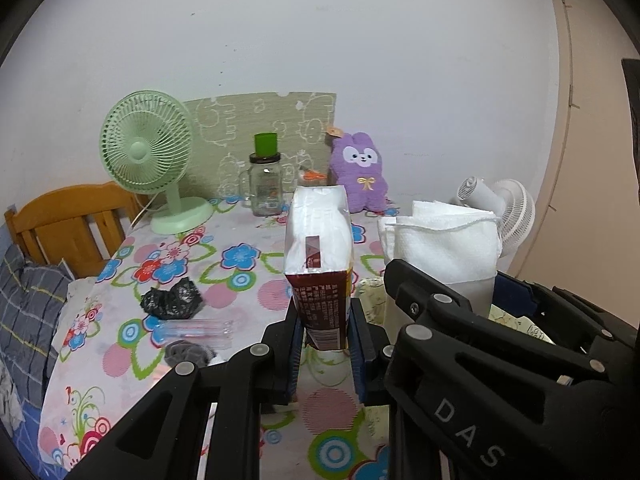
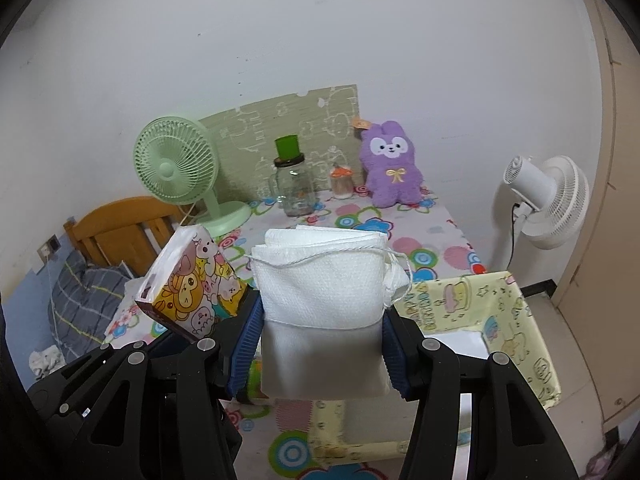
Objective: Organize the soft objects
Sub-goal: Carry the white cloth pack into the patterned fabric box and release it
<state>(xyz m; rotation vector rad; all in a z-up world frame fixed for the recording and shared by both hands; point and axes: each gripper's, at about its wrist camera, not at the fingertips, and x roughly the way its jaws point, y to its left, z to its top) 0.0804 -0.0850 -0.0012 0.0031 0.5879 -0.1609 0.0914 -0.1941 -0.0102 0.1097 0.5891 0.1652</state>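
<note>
1. Right wrist view — yellow storage box [image 2: 504, 312], near right on the table, open-topped; probably the destination.
2. Folded white towel [image 2: 320, 300], clenched in right gripper [image 2: 322, 344], held above the box.
3. Tissue pack [image 1: 320, 264], upright, pinched by left gripper [image 1: 324, 344] — likely awaiting its turn.

The left gripper [image 1: 324, 344] is raised above the table with its blue-padded jaws clamped upright on the lower end of a tissue pack [image 1: 320, 264], while the right gripper [image 2: 320, 348], just beside it at about the same height, squeezes a folded white towel [image 2: 324, 304].
</note>
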